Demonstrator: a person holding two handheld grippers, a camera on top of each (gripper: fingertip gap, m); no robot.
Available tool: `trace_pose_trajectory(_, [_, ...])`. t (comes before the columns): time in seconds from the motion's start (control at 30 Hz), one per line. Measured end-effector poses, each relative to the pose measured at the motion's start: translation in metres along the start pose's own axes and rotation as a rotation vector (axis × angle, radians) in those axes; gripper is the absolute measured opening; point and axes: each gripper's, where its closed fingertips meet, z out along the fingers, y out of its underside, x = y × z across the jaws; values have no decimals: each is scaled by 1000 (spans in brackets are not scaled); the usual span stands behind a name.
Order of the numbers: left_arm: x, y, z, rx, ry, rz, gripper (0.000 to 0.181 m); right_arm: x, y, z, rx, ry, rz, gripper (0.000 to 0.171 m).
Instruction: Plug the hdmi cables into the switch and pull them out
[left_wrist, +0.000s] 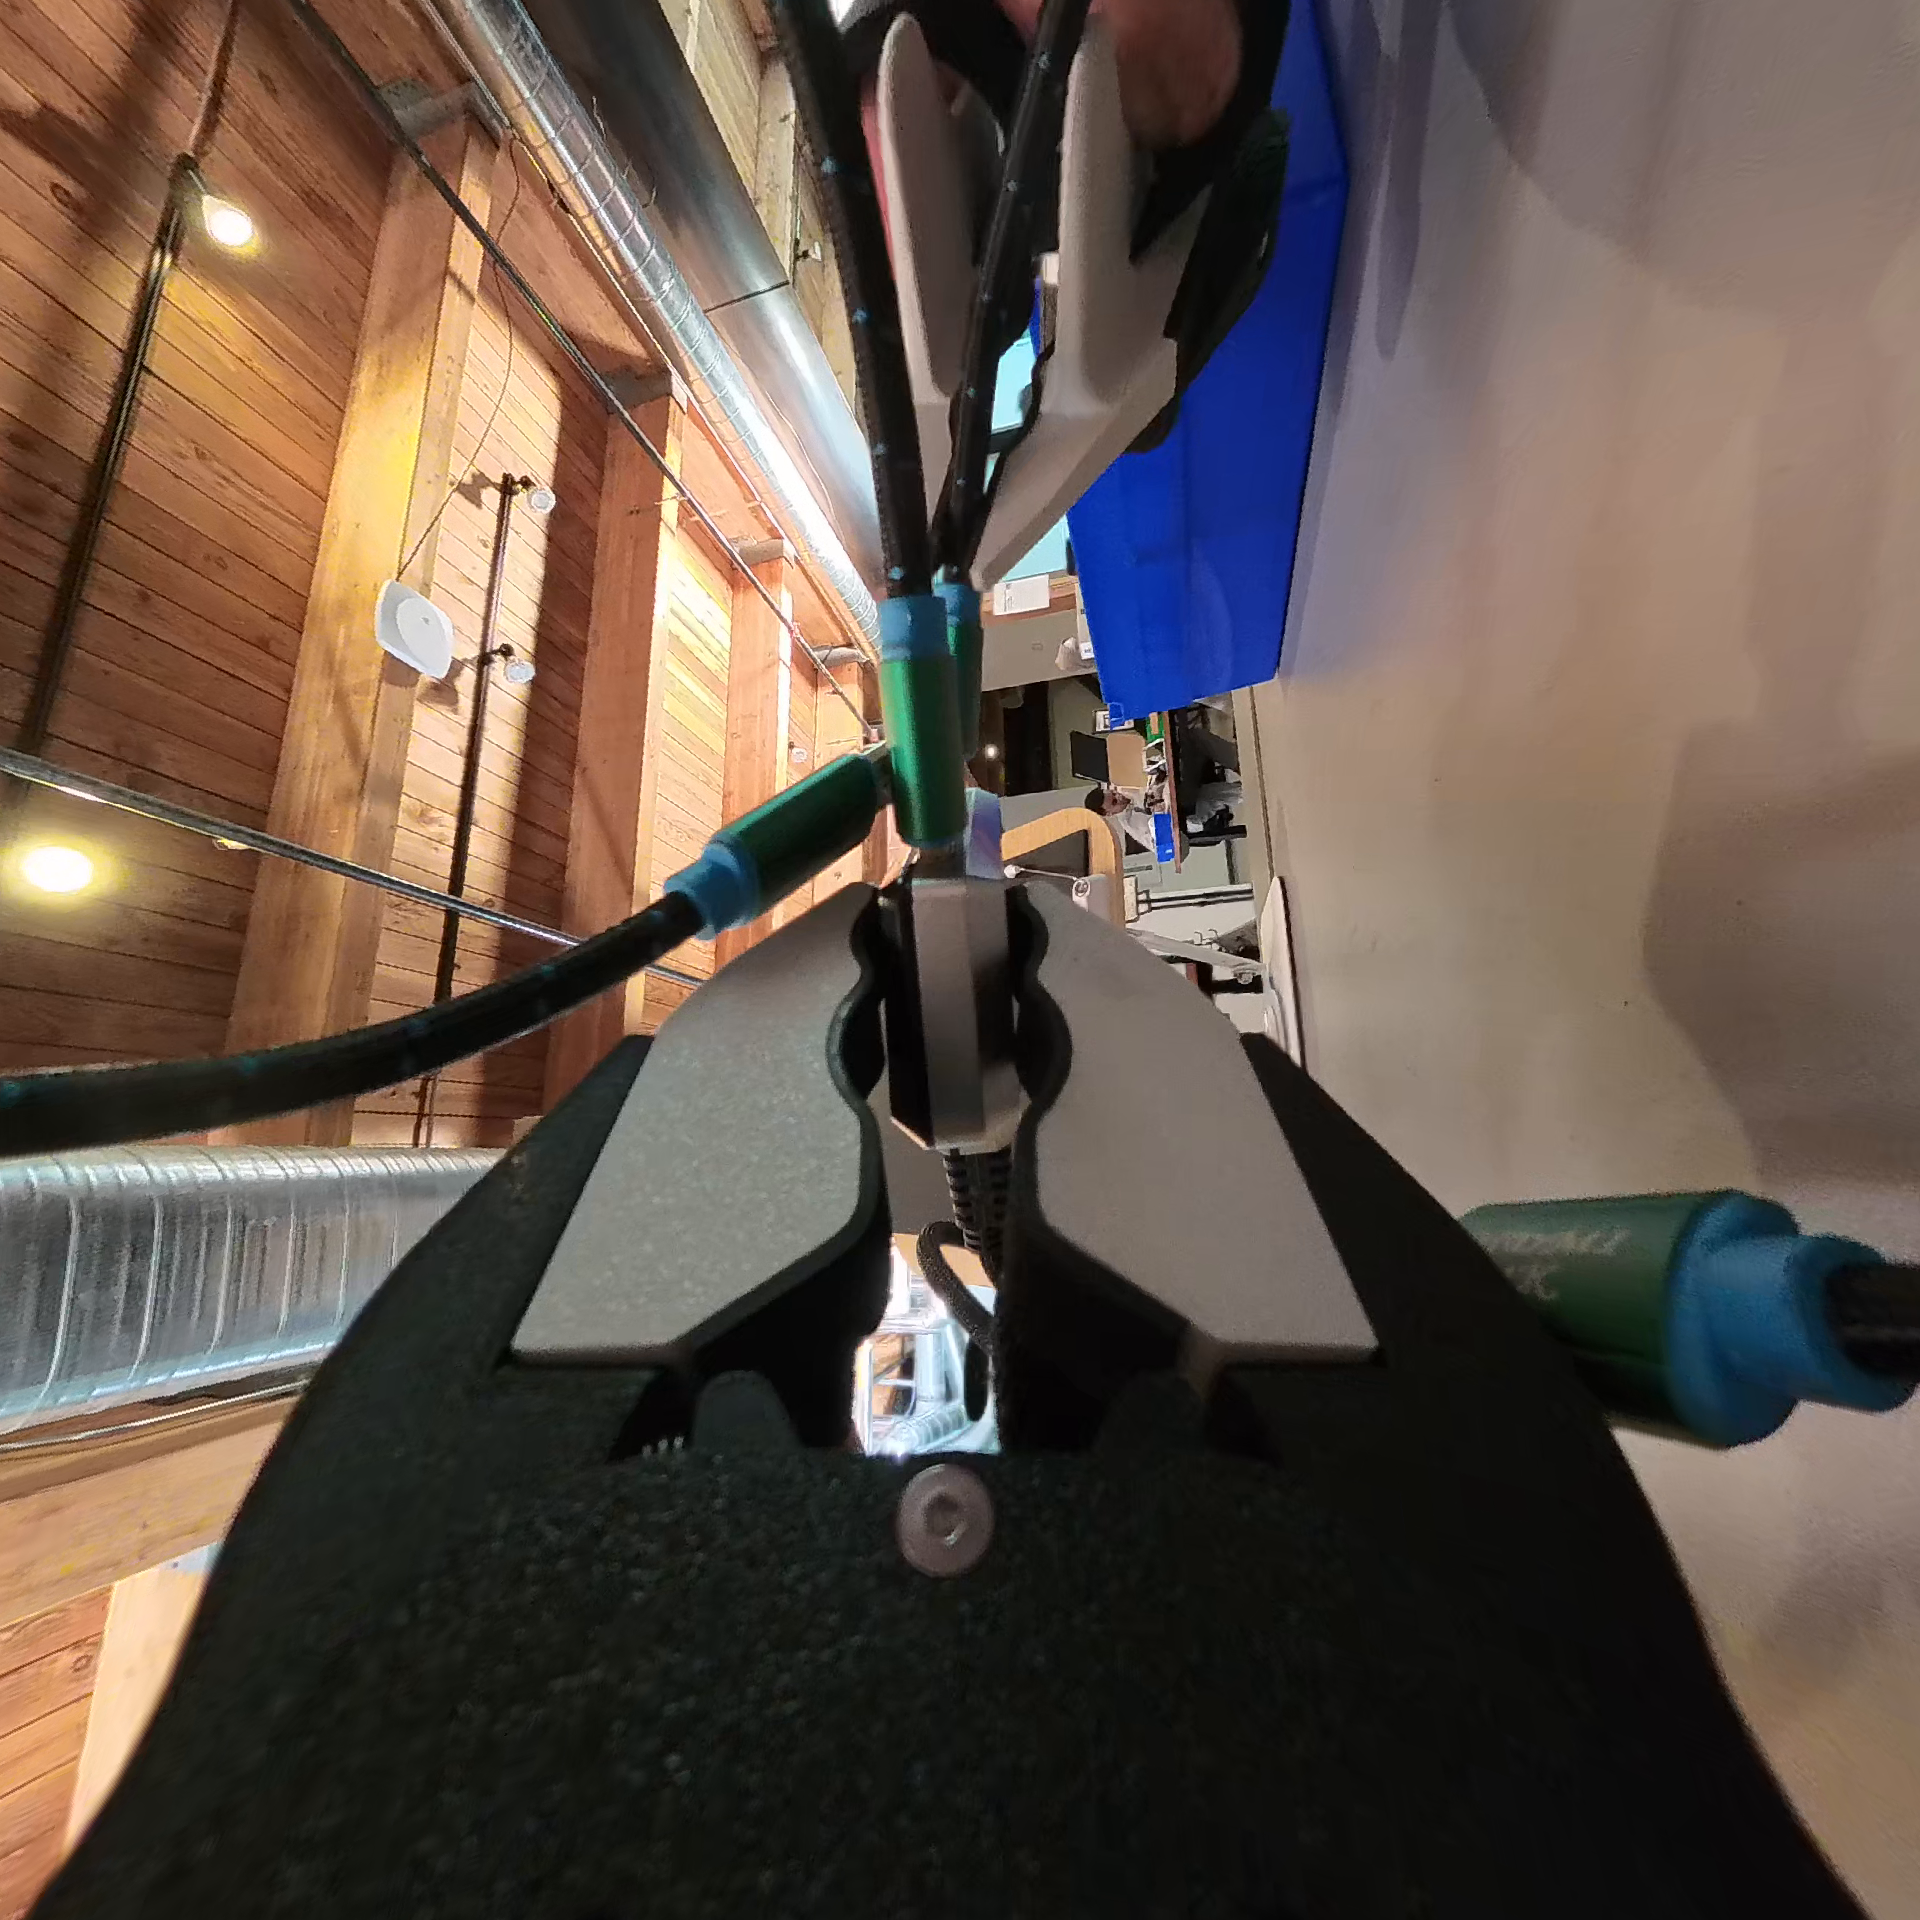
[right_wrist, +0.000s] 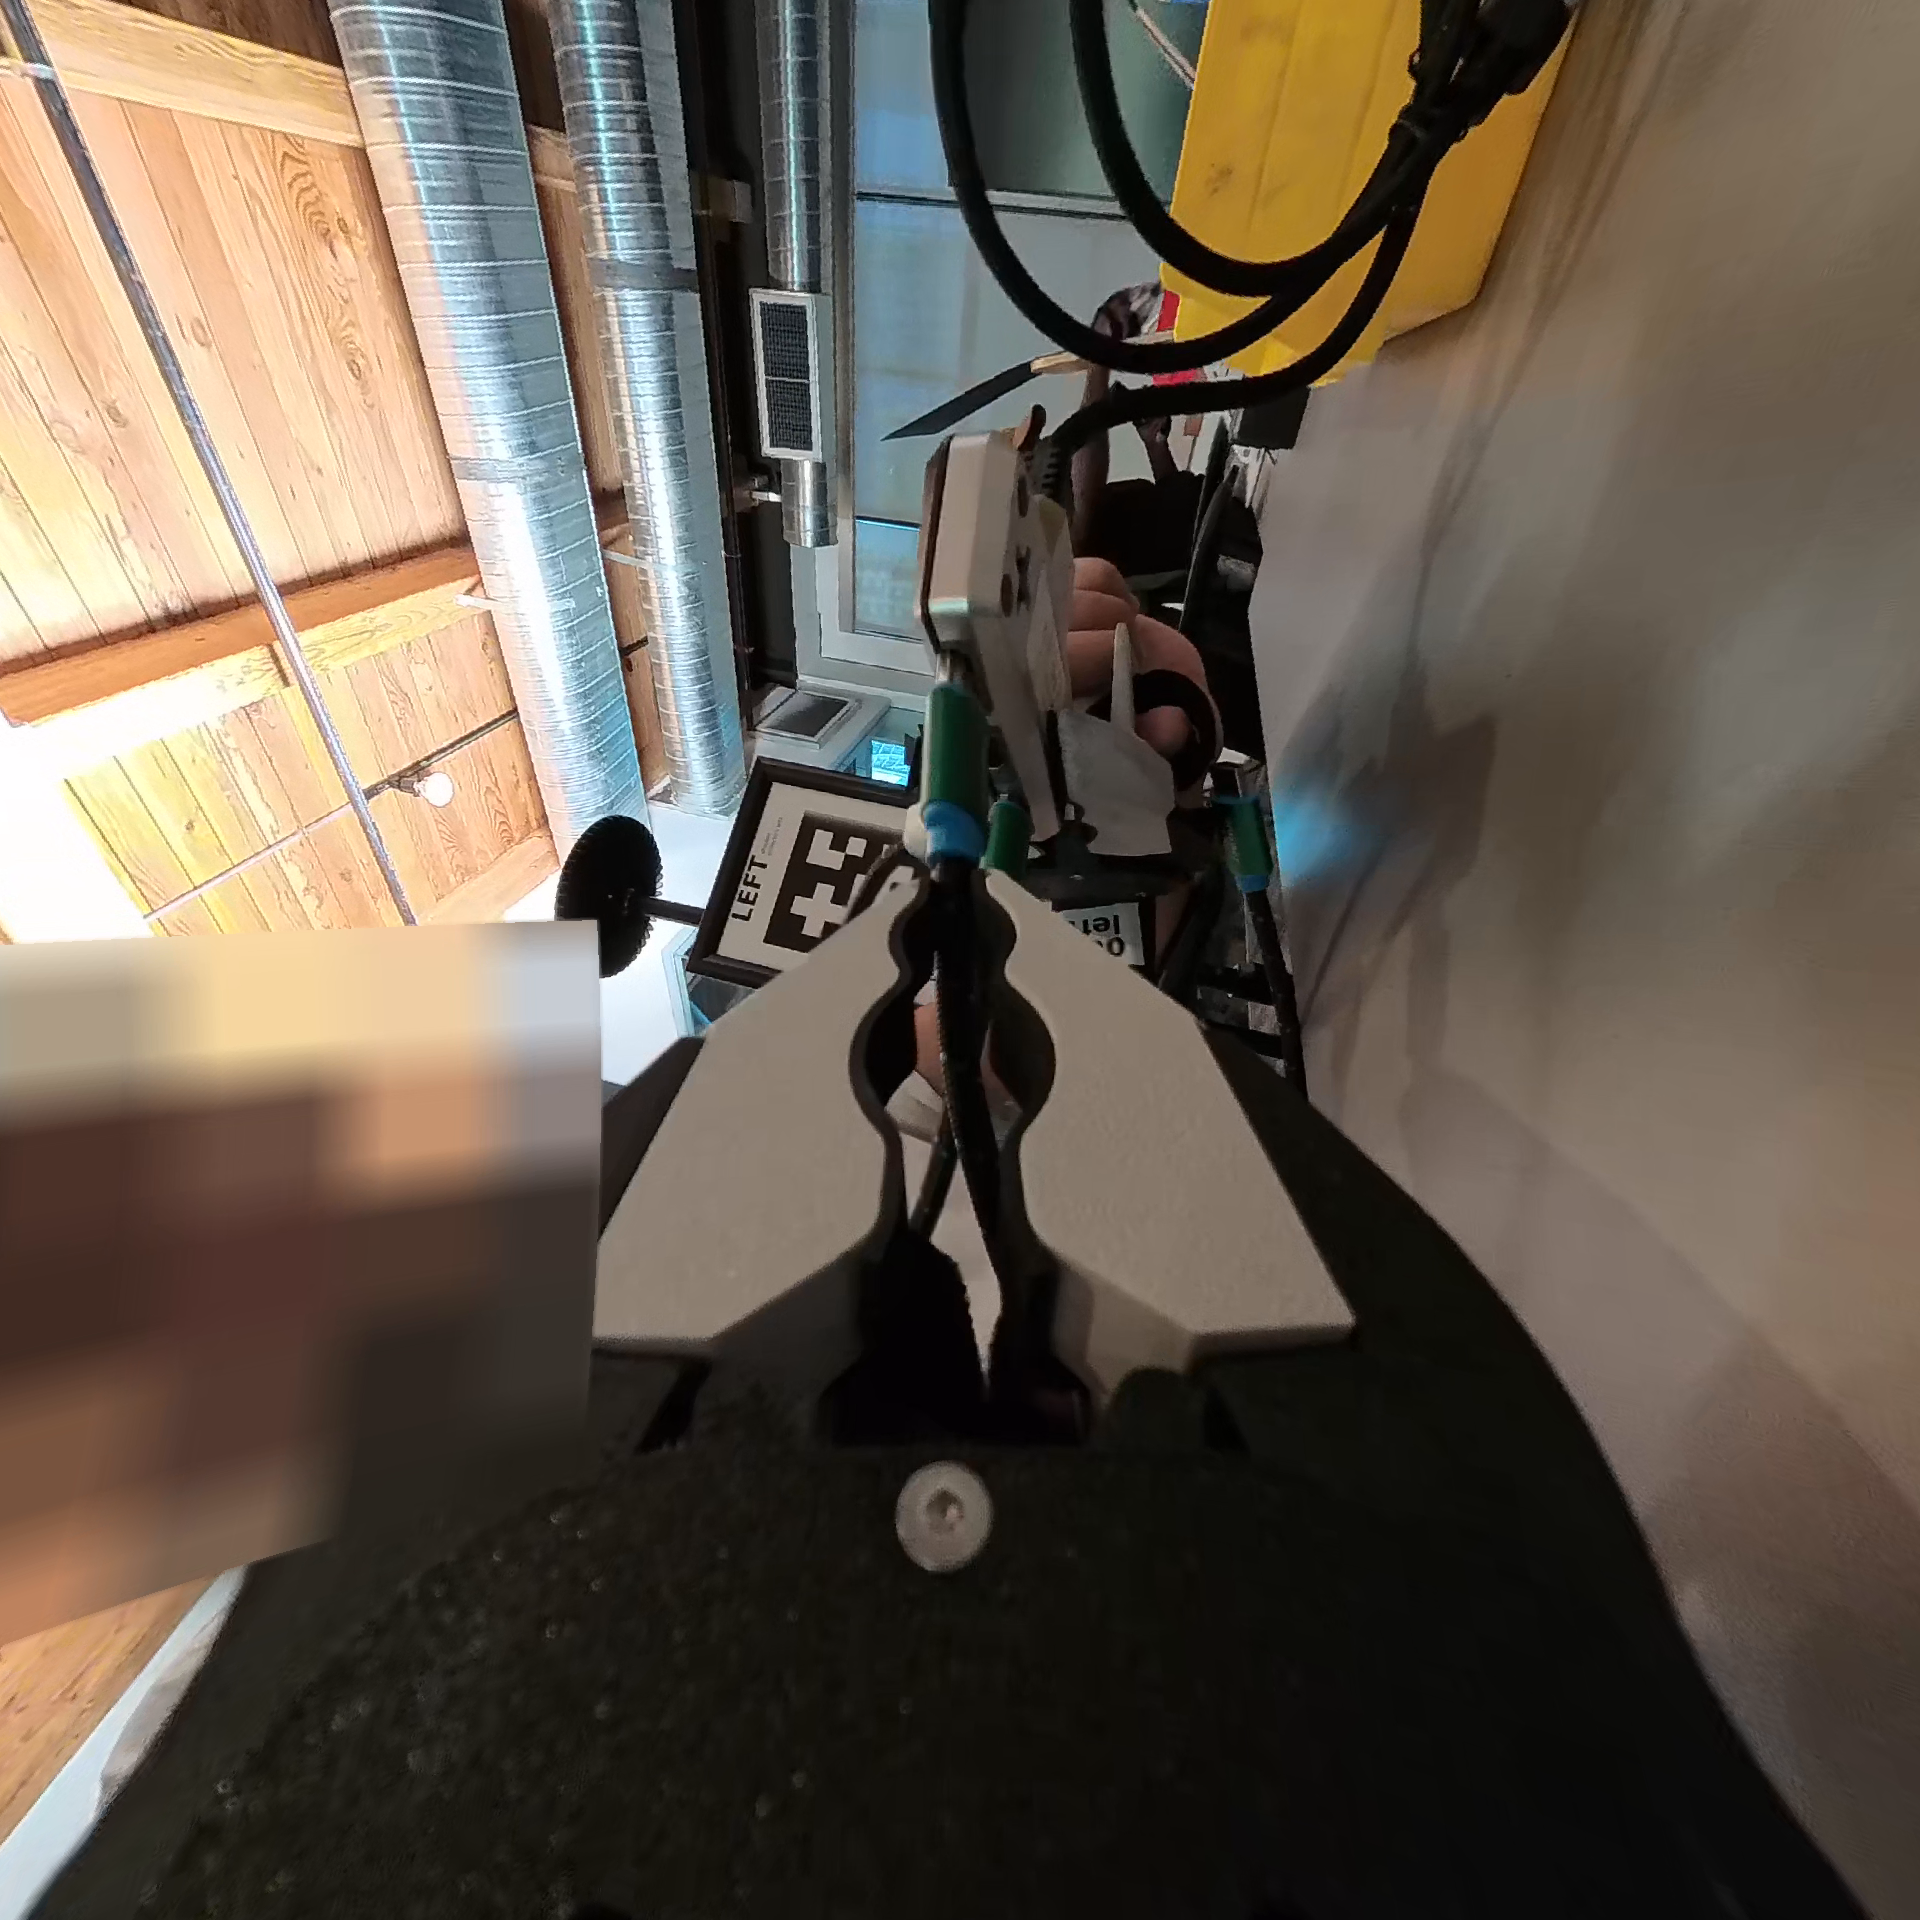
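Note:
My left gripper is shut on the small grey switch and holds it up off the table. A green HDMI plug with a blue collar sits in the switch's far end, with a second plug just behind it. A third plug enters from the left. A loose plug lies at the right. My right gripper is shut on the black cable just behind the green plug. The right gripper also shows in the left wrist view.
The white table fills the right side of both views. A blue bin and a yellow bin stand on it, with black cables looping by the yellow bin. A framed black-and-white marker board stands behind. Some 6 cm of space lies between my two pairs of fingers.

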Motion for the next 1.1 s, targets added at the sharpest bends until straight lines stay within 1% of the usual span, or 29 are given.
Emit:
trace_pose_trajectory(0.37, [-1, 0, -2, 19, -10, 26, 21, 0, 1, 4, 6, -34, 47, 5])
trace_pose_trajectory(0.6, [-2, -5, -5, 48, -8, 2, 21, 1, 0, 5, 15, -7, 38, 4])
trace_pose_trajectory(0.67, [-5, -5, -4, 44, -14, -33, 21, -2, -1, 6, 16, 40, -48, 5])
trace_pose_trajectory(0.73, [-8, -1, -2, 37, -13, -116, 20, -8, -1, 8, 11, 86, -174, 6])
trace_pose_trajectory(0.8, [-8, 2, 0, 27, -1, -147, 21, -12, -4, 9, 17, 145, -304, 8])
trace_pose_trajectory(0.87, [-7, 1, 1, 27, 1, -166, 21, -7, -6, 8, 8, 274, -443, 19])
trace_pose_trajectory(0.93, [-5, -1, 2, 33, 9, -158, 21, -3, -7, 5, -13, 379, -578, 26])
trace_pose_trajectory(1.0, [-4, -2, 2, 34, 10, -159, 21, -7, -9, 4, -5, 400, -663, 29])
trace_pose_trajectory(1.1, [-6, 1, 2, 26, 1, -168, 21, -24, -17, -3, 84, 356, -733, 30])
